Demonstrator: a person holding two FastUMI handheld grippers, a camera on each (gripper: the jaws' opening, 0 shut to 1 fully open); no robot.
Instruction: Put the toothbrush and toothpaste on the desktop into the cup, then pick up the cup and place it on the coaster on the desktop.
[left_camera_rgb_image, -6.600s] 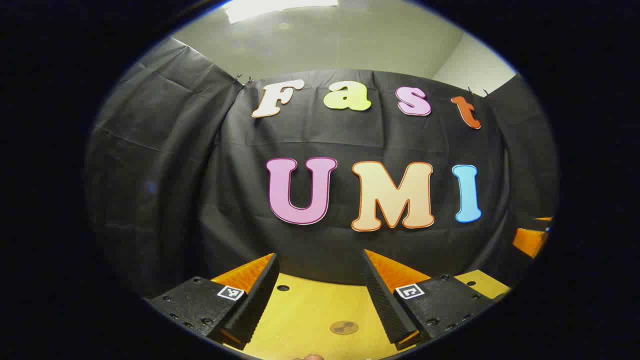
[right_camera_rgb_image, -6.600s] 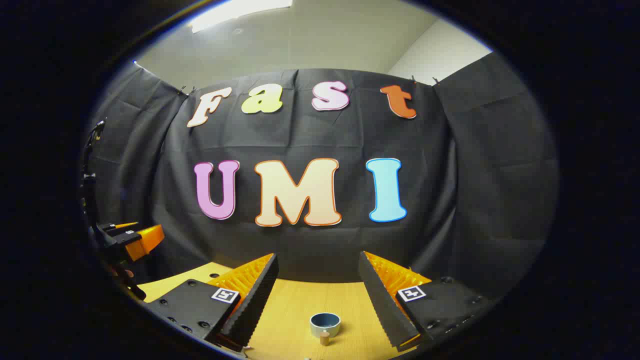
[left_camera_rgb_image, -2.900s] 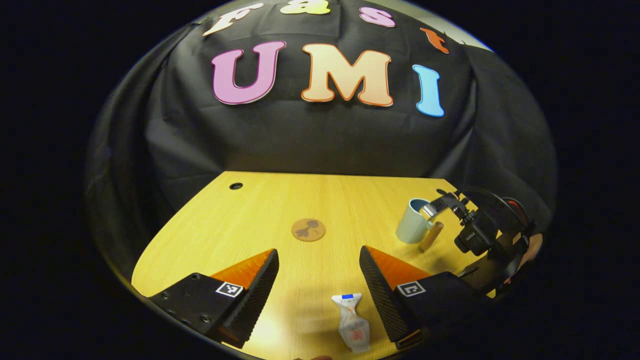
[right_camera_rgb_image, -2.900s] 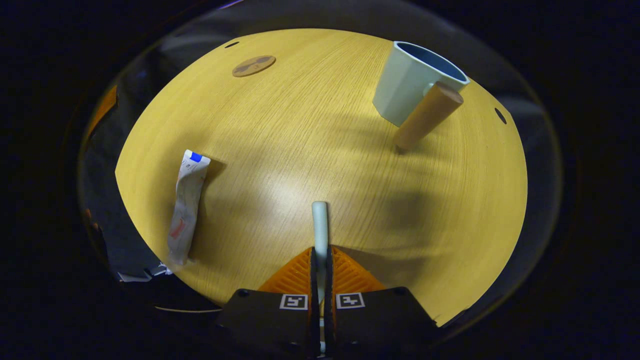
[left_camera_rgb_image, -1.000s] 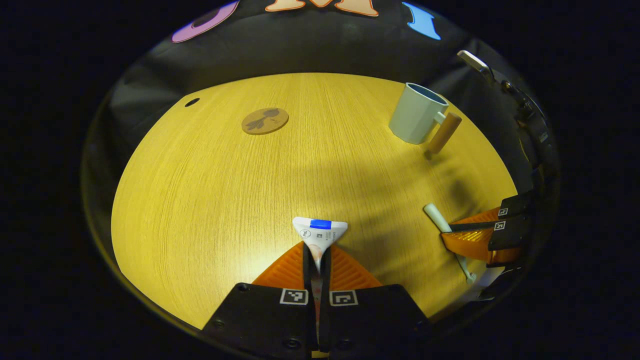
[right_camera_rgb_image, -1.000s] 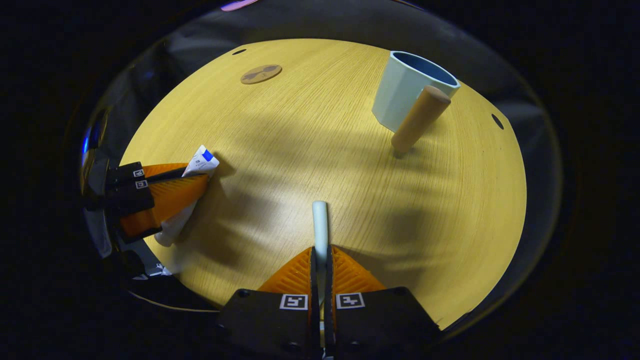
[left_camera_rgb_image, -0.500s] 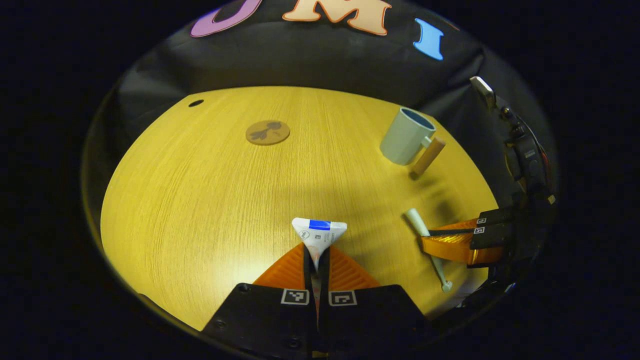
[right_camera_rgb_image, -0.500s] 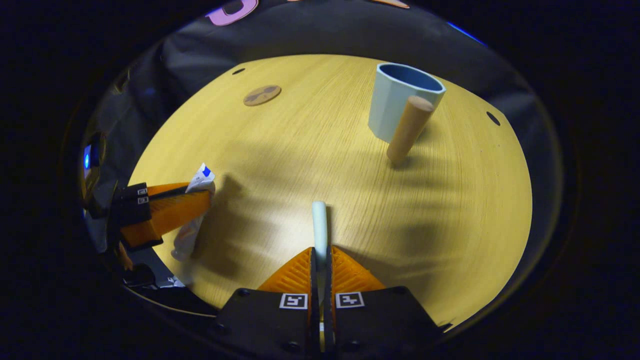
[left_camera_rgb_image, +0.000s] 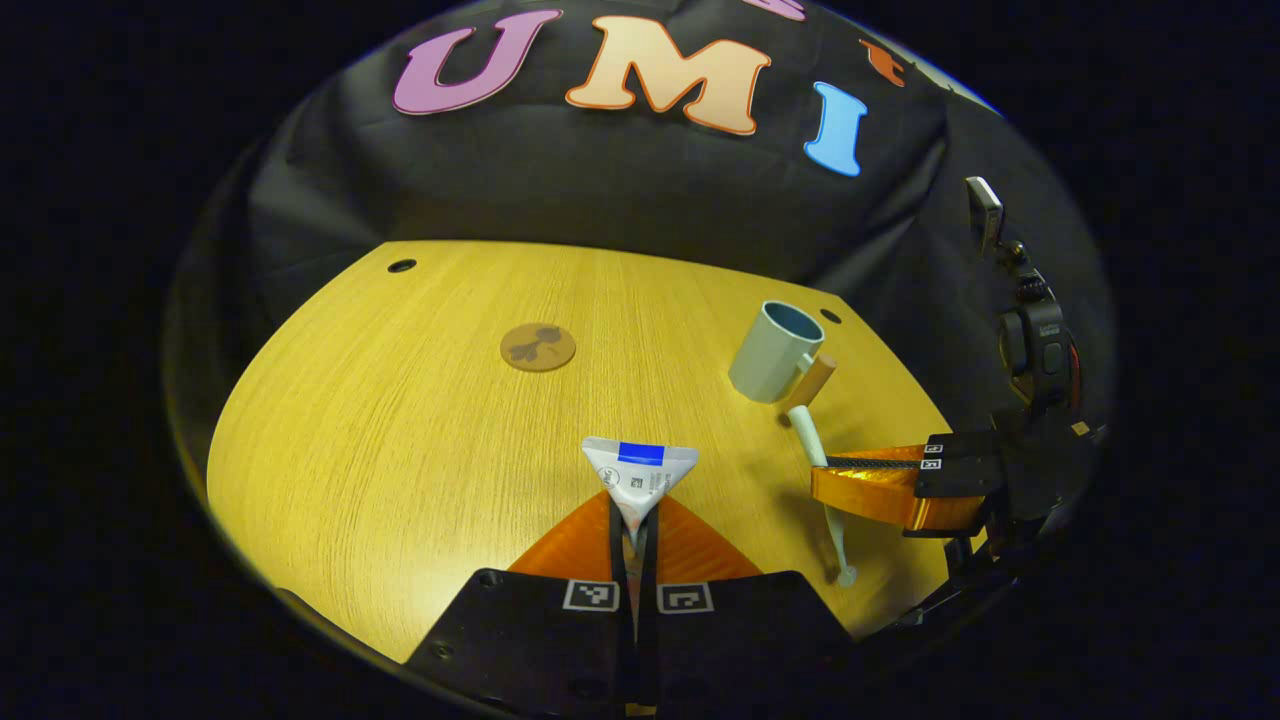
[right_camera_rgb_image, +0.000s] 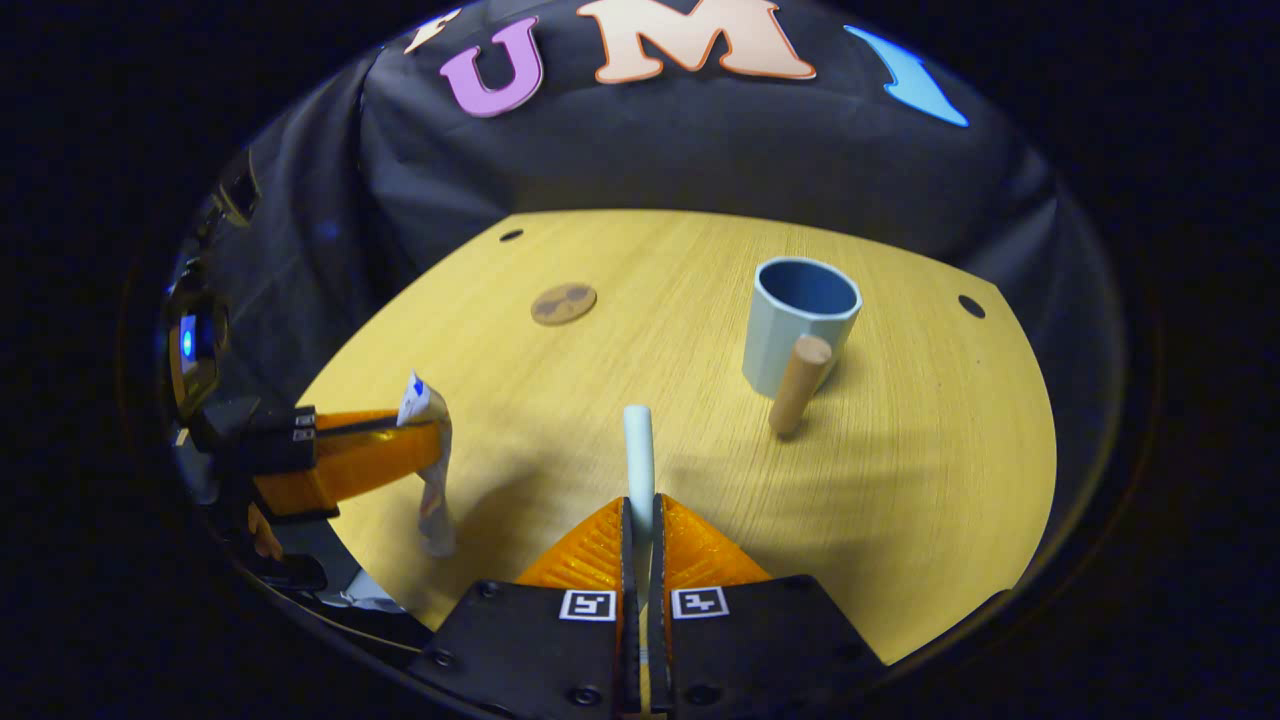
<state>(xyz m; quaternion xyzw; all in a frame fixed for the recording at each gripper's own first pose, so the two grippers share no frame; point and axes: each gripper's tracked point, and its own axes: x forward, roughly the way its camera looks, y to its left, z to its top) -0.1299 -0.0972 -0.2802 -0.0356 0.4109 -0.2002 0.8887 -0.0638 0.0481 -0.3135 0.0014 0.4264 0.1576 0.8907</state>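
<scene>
My left gripper (left_camera_rgb_image: 634, 520) is shut on the white toothpaste tube (left_camera_rgb_image: 640, 478), whose flat crimped end with a blue band points forward. My right gripper (right_camera_rgb_image: 640, 515) is shut on the pale toothbrush (right_camera_rgb_image: 638, 450), whose handle sticks out ahead. Both are held above the wooden desktop (left_camera_rgb_image: 400, 400). The light blue cup (right_camera_rgb_image: 797, 320) with a wooden peg handle stands upright at the far right of the desk, empty inside. The round brown coaster (left_camera_rgb_image: 538, 347) lies flat toward the far left. In the left gripper view the right gripper (left_camera_rgb_image: 830, 485) holds the toothbrush (left_camera_rgb_image: 815, 450) near the cup (left_camera_rgb_image: 772, 350).
Small round holes (right_camera_rgb_image: 970, 305) sit near the desktop's far corners. The black cloth wall closes the booth behind the desk. In the right gripper view the left gripper (right_camera_rgb_image: 425, 440) hangs at the left with the toothpaste tube (right_camera_rgb_image: 432, 480) dangling from it.
Both grippers have risen and tilted up from the desktop, lifting the toothpaste and toothbrush. The right gripper has come closer to the cup. More of the back wall shows.
</scene>
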